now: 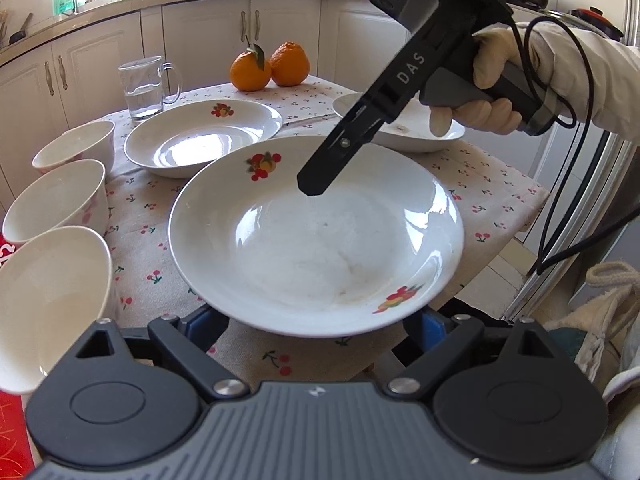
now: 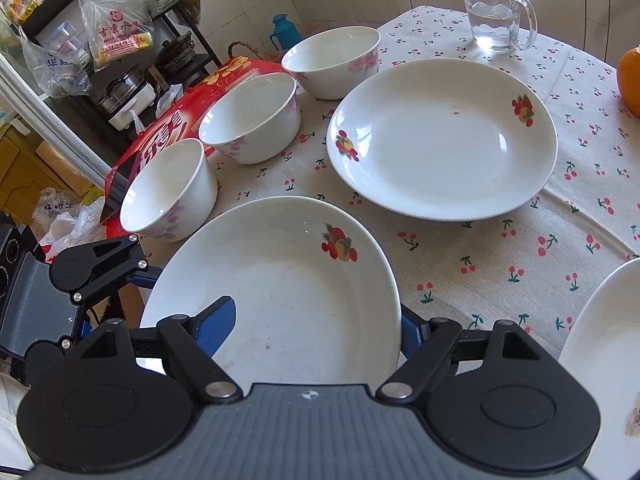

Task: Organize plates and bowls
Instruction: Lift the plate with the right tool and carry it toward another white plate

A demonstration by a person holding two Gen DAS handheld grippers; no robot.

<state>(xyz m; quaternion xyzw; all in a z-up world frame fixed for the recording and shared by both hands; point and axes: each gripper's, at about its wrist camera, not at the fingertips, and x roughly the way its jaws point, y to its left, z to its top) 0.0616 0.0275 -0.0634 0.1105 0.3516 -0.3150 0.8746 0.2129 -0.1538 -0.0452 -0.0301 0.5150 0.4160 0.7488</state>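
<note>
A large white plate (image 1: 320, 248) with fruit decals fills the near part of the left wrist view. My left gripper (image 1: 320, 328) reaches under its near rim; the jaws stand wide apart and the plate hides the tips. In the right wrist view the same plate (image 2: 280, 280) juts past the table's left edge. My right gripper (image 2: 312, 324) straddles its rim, one blue pad (image 2: 216, 328) inside the plate, the other finger outside, with a wide gap. The left gripper (image 2: 112, 300) shows at that plate's left rim. The right gripper (image 1: 316, 188) hangs over the plate's far side.
A second plate (image 2: 440, 140) lies behind, a third plate (image 2: 600, 360) at the right. Three white bowls (image 2: 332, 60) (image 2: 248, 116) (image 2: 168, 188) line the table's left edge. A glass mug (image 2: 496, 12) and two oranges (image 1: 250, 70) stand at the back. A red bag (image 2: 180, 120) sits beside the table.
</note>
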